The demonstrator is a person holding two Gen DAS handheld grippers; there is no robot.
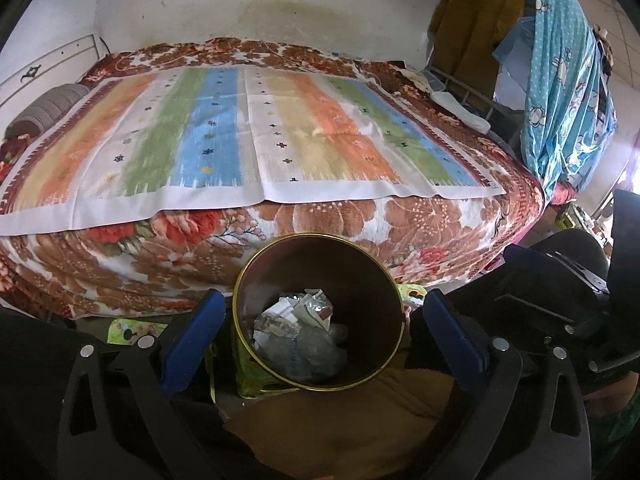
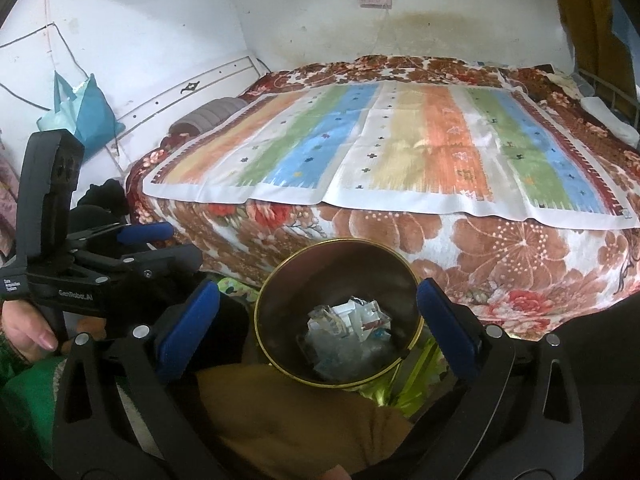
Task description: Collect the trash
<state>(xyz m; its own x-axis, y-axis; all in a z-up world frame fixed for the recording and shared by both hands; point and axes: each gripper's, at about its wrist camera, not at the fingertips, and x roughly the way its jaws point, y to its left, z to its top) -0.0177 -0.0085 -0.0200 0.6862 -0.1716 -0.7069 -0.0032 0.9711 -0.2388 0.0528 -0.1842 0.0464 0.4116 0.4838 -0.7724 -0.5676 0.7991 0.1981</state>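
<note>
1. Crumpled silvery and white trash (image 1: 296,320) lies at the bottom of a round bin (image 1: 360,264) with a dark inside and a thin gold rim; the right wrist view shows the same heap (image 2: 344,328) in the same bin (image 2: 336,264).
2. The bin stands on the floor just in front of the bed, at 6 o'clock from the striped cloth.
3. The left hand-held gripper (image 1: 320,328) hangs over the bin with its blue pads (image 1: 192,340) spread wide, one at 9 o'clock and one at 3 o'clock of the rim, nothing between them but the bin's mouth.
4. The right hand-held gripper (image 2: 318,326) is likewise released, its blue pads (image 2: 188,328) standing to either side of the bin and gripping nothing.
5. At 9 o'clock in the right wrist view, a hand (image 2: 24,330) holds the left tool's black handle.
6. Brown fabric (image 1: 340,420) fills 6 o'clock, below the bin.
7. A floral blanket (image 1: 400,232) covers the bed, with a striped cloth (image 1: 240,140) of orange, green and blue spread flat on top at 12 o'clock.
8. A blue patterned cloth (image 1: 560,80) hangs at 2 o'clock in the left wrist view.
</note>
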